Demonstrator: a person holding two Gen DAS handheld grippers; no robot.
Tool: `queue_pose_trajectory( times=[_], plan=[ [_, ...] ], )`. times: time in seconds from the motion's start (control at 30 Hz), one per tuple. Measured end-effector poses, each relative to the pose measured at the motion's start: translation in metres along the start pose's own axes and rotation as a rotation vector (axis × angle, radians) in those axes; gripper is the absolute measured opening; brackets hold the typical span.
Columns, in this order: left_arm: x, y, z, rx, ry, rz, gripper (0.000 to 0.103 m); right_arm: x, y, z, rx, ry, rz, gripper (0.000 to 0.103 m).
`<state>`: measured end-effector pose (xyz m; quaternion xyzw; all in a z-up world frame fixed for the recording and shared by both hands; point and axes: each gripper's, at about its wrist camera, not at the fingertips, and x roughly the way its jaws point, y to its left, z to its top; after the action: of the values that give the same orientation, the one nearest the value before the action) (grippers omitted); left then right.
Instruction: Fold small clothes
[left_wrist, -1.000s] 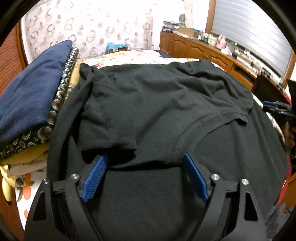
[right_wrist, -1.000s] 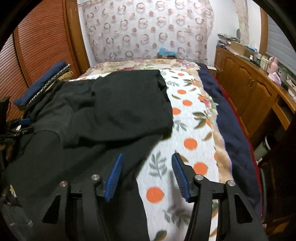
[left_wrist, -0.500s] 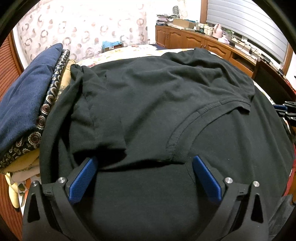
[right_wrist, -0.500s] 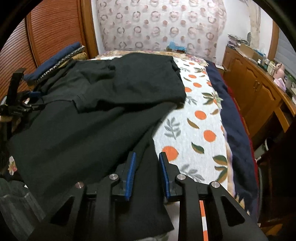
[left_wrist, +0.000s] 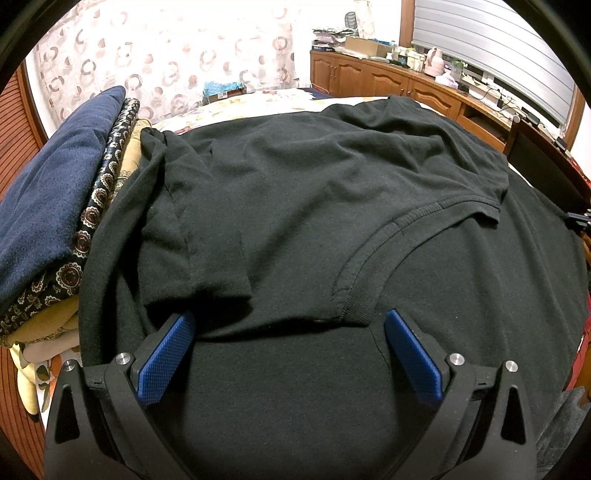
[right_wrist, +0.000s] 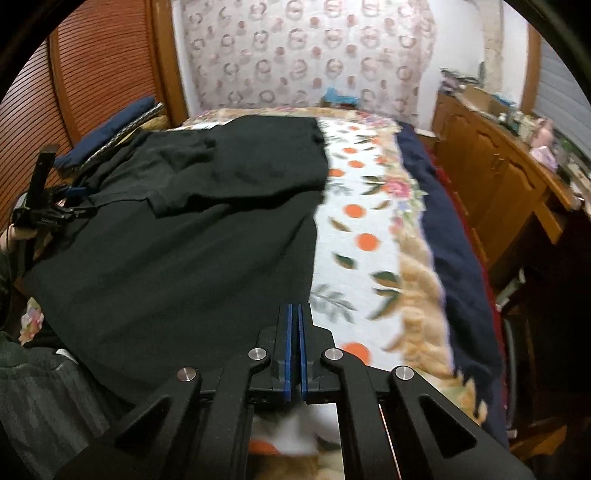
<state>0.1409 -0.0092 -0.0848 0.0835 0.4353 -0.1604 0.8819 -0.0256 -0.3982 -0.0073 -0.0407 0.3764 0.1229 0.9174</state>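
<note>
A black T-shirt (left_wrist: 314, 206) lies on the bed, its top half folded down so the collar (left_wrist: 373, 266) and one sleeve (left_wrist: 199, 266) face me. It also shows in the right wrist view (right_wrist: 192, 236). My left gripper (left_wrist: 288, 332) is open, its blue pads low over the shirt's lower layer just before the folded edge. My right gripper (right_wrist: 294, 321) is shut at the shirt's right hem edge; whether cloth sits between the pads is hidden. The left gripper (right_wrist: 48, 210) shows at far left in the right wrist view.
A floral bedsheet (right_wrist: 369, 236) with a navy blanket (right_wrist: 454, 229) lies right of the shirt. Stacked folded bedding (left_wrist: 55, 206) sits at the shirt's left. Wooden cabinets (right_wrist: 498, 177) run along the right wall, and a slatted wooden door (right_wrist: 92, 74) stands at left.
My right gripper has closed from wide open to shut and moved left to the shirt's right edge. My left gripper stayed open and shifted only slightly over the shirt.
</note>
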Motion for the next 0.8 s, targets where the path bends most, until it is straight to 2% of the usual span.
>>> queue_pose_trajectory(
  times=[0.2,0.23,0.27,0.3,0.33,0.4,0.47,0.63,0.73,0.8],
  plan=[
    [0.0,0.0,0.0,0.0,0.0,0.0,0.103,-0.01,0.003,-0.002,0.012,-0.021,-0.011,0.003],
    [0.0,0.0,0.0,0.0,0.0,0.0,0.103,-0.009,0.004,0.002,0.014,-0.029,-0.018,0.007],
    [0.001,-0.001,0.001,0.0,0.0,0.0,0.103,-0.009,0.003,0.005,0.019,-0.04,-0.026,0.013],
    [0.001,-0.001,0.001,0.0,0.0,0.0,0.103,-0.008,0.004,0.01,0.024,-0.056,-0.034,0.025],
    [0.0,0.0,0.0,0.0,0.0,0.0,0.103,-0.008,0.004,0.014,0.03,-0.068,-0.031,0.032],
    [0.001,-0.001,0.001,0.0,0.0,0.0,0.103,-0.005,0.006,0.026,0.04,-0.109,0.014,0.05],
    [0.0,0.0,0.0,0.0,0.0,0.0,0.103,0.005,0.009,0.038,0.055,-0.124,0.043,0.06],
    [0.001,0.0,0.001,0.0,0.001,0.0,0.103,0.048,0.019,0.063,0.082,-0.067,0.123,0.061],
    [0.0,0.0,0.0,0.001,0.0,0.002,0.103,0.077,0.019,0.07,0.097,-0.011,0.143,0.061],
    [0.0,0.0,0.0,-0.007,0.003,0.008,0.103,0.091,0.017,0.075,0.114,0.024,0.122,0.061]
  ],
)
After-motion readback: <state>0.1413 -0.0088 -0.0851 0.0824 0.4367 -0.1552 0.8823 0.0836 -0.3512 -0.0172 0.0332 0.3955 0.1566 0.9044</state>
